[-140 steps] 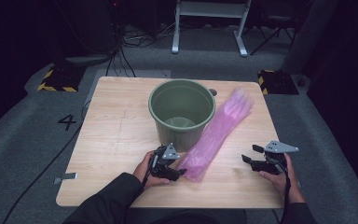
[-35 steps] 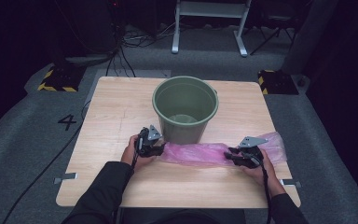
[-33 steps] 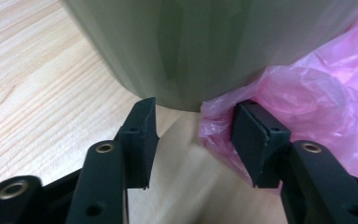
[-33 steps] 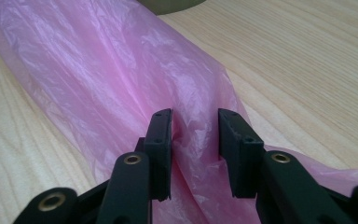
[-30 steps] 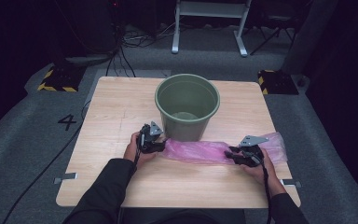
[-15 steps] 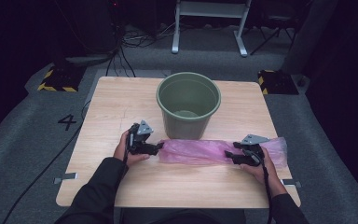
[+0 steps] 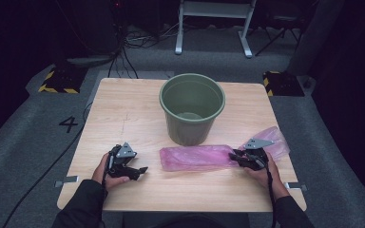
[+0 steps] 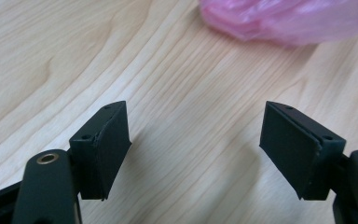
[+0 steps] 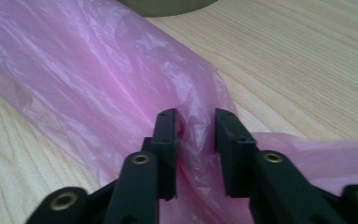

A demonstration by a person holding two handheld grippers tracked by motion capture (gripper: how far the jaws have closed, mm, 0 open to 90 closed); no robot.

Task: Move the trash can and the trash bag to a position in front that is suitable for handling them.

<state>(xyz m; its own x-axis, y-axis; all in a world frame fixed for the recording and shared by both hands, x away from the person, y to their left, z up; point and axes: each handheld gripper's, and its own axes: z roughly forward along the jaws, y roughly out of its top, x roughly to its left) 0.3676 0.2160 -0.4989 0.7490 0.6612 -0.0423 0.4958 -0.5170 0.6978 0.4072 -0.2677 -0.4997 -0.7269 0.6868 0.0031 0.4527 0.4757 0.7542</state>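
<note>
On the pale wooden table (image 7: 123,114), in front of the dark green plastic bucket (image 7: 192,114), we find the thin pink plastic bag (image 7: 197,157) lying flat and stretched sideways, its far end bunched past our right claw (image 7: 237,158). That claw pinches a gathered fold of the film, as the right gripper view shows, with the jaws nearly together and crumpled plastic between them. Our left claw (image 7: 140,170) is spread wide and empty, resting low over bare wood; in the left gripper view the bag's near end (image 8: 289,21) lies apart from it, beyond the jaw tips.

Risks noted, in our judgement:
- The film is slick and thin; a hard pull from the right could slip it out of the pinch or tear it at the fold.
- With one end free, lifting now could let the bag drag and sag rather than open.
- The left claw, closing on flat film, may catch both layers or none, or scrape the wood.
- The bucket stands just behind the bag; a sweeping lift could knock it.
</note>
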